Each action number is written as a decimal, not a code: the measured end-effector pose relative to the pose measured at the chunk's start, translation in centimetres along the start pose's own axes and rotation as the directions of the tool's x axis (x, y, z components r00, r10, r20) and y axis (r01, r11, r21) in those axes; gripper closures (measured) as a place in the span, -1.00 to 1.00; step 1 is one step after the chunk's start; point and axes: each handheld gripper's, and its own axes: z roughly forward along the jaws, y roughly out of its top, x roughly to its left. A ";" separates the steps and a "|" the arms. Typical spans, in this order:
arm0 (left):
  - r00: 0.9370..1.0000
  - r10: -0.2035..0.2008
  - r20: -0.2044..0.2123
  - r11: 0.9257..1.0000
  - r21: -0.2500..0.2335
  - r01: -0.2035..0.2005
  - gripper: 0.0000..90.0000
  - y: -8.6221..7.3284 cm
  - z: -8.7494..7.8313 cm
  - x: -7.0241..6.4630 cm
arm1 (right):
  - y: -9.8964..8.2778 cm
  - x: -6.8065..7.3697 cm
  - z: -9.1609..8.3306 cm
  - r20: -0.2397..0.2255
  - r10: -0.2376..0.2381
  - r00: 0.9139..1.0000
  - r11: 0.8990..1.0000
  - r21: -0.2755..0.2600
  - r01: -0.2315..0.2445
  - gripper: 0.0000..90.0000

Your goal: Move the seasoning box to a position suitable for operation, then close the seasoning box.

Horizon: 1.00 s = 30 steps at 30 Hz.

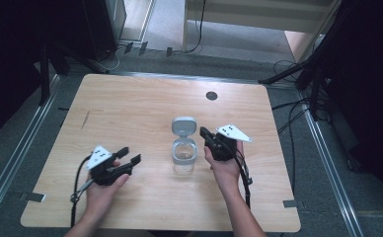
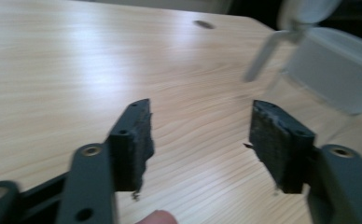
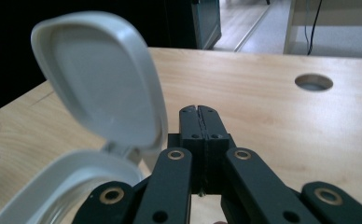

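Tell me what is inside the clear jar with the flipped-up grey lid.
Through the jar's open mouth and clear wall nothing shows inside, just the wooden table beneath. The lid stands hinged back; the grey collar hides the inner rim.

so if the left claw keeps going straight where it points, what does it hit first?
Probably the clear container with its flip lid open. The open left claw points toward it across bare table; depth is uncertain.

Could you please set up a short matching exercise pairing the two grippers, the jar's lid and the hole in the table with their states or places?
Things:
1. left gripper
2. right gripper
3. lid
4. hole

States or places:
A. flipped up on its hinge
B. jaws apart, nothing between them
C. far side of the table top
D. jaws pressed together

Pairs: 1-B, 2-D, 3-A, 4-C
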 end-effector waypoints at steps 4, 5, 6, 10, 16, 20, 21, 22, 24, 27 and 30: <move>0.997 0.003 -0.076 1.000 0.029 -0.001 -0.29 -0.9 -2.3 2.6 | 1.6 -0.2 0.7 -0.004 -0.009 1.000 1.000 -0.012 0.009 1.00; 0.996 -0.013 -0.093 0.999 0.033 0.016 -0.29 -1.1 -3.1 3.4 | 1.6 -0.2 0.7 -0.004 -0.009 1.000 1.000 -0.012 0.009 1.00; 0.993 -0.031 -0.113 0.999 0.035 0.035 -0.29 -1.3 -4.0 4.4 | 2.0 -0.3 0.9 0.001 -0.006 1.000 1.000 -0.017 0.006 1.00; 0.984 -0.063 -0.168 0.998 0.015 0.066 -0.28 -1.9 -6.5 6.8 | 3.9 -0.5 1.3 -0.051 -0.012 0.999 0.999 -0.038 0.010 1.00; 0.976 -0.160 -0.146 0.987 -0.014 0.159 -0.27 -2.0 -6.7 7.6 | 4.5 0.1 0.9 -0.147 -0.044 0.988 0.999 -0.033 0.039 1.00; 0.979 -0.142 -0.146 0.990 -0.006 0.142 -0.26 -2.0 -6.6 7.5 | 3.9 0.5 0.2 -0.176 -0.050 0.983 0.999 -0.030 0.046 1.00; 0.978 -0.144 -0.149 0.990 -0.008 0.144 -0.26 -2.0 -6.5 7.4 | 3.7 0.6 -0.1 -0.180 -0.049 0.982 0.999 -0.026 0.045 1.00; 0.978 -0.143 -0.151 0.990 -0.007 0.144 -0.26 -2.0 -6.4 7.4 | 3.4 0.7 -0.3 -0.183 -0.057 0.981 0.998 -0.024 0.053 1.00; 0.978 -0.141 -0.153 0.990 -0.006 0.141 -0.26 -2.0 -6.4 7.4 | 2.7 0.9 -0.8 -0.179 -0.063 0.982 0.998 -0.011 0.062 1.00; 0.981 -0.127 -0.149 0.992 -0.004 0.128 -0.25 -2.0 -6.3 7.2 | 2.0 0.7 -1.4 -0.165 -0.066 0.984 0.998 -0.008 0.065 1.00; 0.985 -0.097 -0.144 0.995 0.001 0.098 -0.30 -2.1 -6.2 6.9 | 1.3 0.1 -2.0 -0.146 -0.061 0.987 0.998 -0.027 0.057 0.39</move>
